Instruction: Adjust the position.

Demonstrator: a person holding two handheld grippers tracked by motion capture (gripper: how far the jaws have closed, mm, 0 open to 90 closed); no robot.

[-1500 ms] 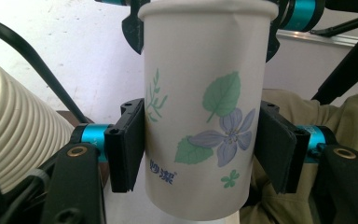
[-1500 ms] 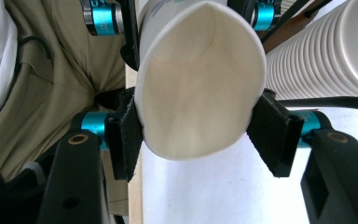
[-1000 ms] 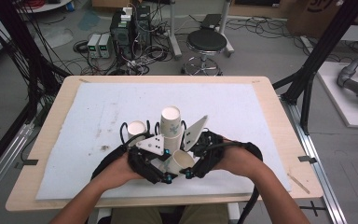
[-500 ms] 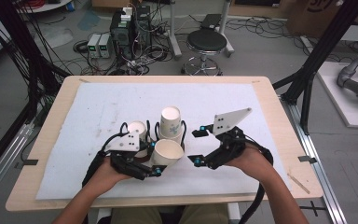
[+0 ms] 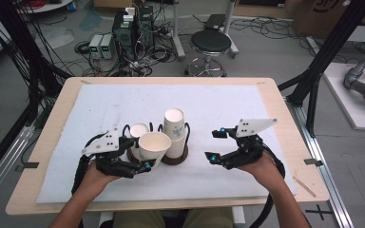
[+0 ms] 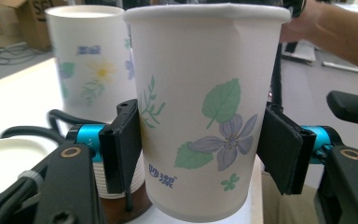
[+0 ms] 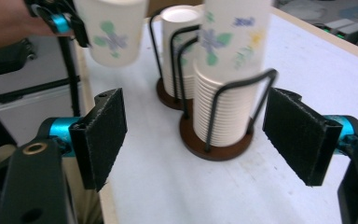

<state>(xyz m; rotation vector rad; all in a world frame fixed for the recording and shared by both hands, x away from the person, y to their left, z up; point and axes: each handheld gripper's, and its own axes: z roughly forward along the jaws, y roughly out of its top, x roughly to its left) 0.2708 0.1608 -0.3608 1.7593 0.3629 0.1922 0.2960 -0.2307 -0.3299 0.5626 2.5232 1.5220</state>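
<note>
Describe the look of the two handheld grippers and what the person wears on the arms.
Both the left gripper and the right gripper are black frames with teal-blue metal accents near the jaws, and each carries a pale grey three-cornered plate on top. The jaws are flat, black, rough-textured pads. A black cable loops back from each gripper. Brass-coloured rings mark the frames. No sleeves reach the forearms.

On the table (image 5: 266,95) two cup stacks stood side by side: the taller stack (image 5: 175,130) to the right, the shorter stack (image 5: 138,131) to the left. A single cup (image 5: 154,147) was before them.
</note>
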